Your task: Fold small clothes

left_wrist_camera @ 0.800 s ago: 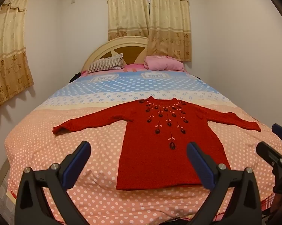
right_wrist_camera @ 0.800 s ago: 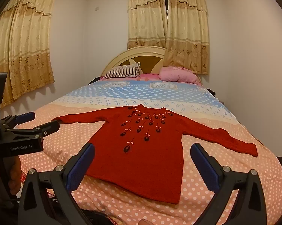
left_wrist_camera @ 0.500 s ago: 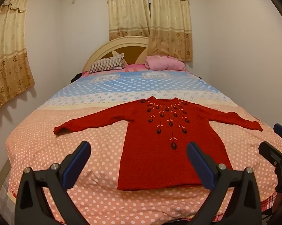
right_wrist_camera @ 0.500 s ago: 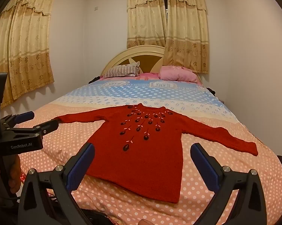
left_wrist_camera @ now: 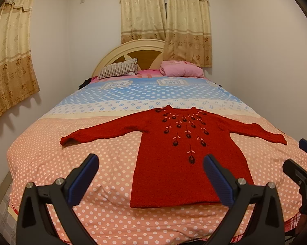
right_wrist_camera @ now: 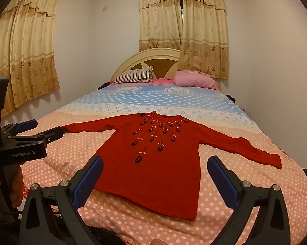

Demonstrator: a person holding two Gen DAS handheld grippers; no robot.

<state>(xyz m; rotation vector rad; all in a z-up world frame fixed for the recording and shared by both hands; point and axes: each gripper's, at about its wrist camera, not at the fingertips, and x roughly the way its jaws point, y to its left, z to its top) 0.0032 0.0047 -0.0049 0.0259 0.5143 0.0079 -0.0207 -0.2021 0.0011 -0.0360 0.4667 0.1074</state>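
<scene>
left wrist view: red knitted sweater lies flat (ready for folding), left gripper and right gripper both wide, empty.

We see a red sweater with dark embroidered flowers on a peach, white-dotted bedspread; a striped pillow, a pink pillow, gold floral curtains.

my left tongs and right tongs: black plastic arms, blue ribbed pads, silver screws; white "genrobot.ai" lettering on the left.
</scene>
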